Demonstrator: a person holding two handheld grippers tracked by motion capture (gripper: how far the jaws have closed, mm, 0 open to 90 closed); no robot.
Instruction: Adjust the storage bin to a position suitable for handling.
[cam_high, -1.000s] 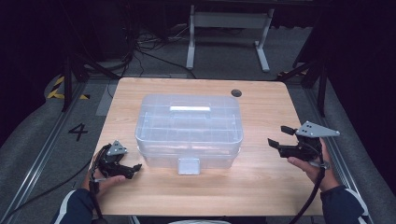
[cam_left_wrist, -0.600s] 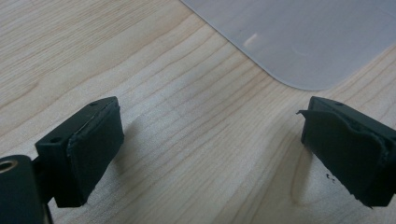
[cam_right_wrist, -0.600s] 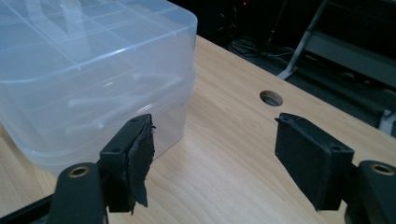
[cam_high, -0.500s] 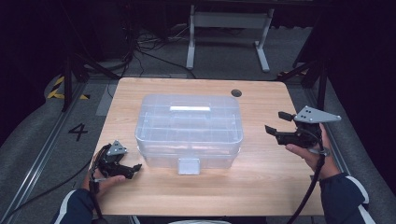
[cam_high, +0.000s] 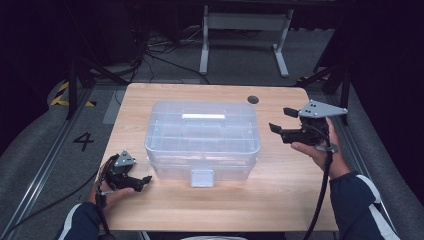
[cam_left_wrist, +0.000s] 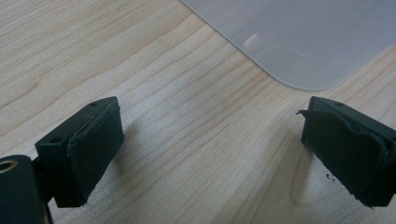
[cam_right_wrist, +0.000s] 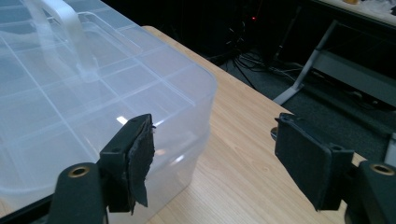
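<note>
High view: a clear plastic box (cam_high: 202, 137) with a lid and a top handle (cam_high: 203, 116) sits in the middle of the wooden counter (cam_high: 280, 200); its front latch (cam_high: 202, 177) faces the near edge.
Left gripper (cam_high: 131, 180): rests low on the counter near the box's near-left corner, not touching it; its fingers (cam_left_wrist: 86, 147) stand wide apart over bare wood with nothing between them.
Right gripper (cam_high: 282, 125): held up off the counter to the right of the box, pointing left at its right end, with a gap between them.
Right fingers (cam_right_wrist: 135, 158): moderately open and empty; in the right gripper view the box's right corner lies just beyond the left finger.
Box state: lid looks seated and the latch down, though I cannot tell whether it is locked.
Risk, slip: the walls are smooth and rounded, so a pinch on the corner could slide off.
Risk, shove: a one-sided push from the right would likely skid the light box left towards the left gripper.
Risk, lid: lifting by the lid's edge with an unlocked latch might pop it open.
</note>
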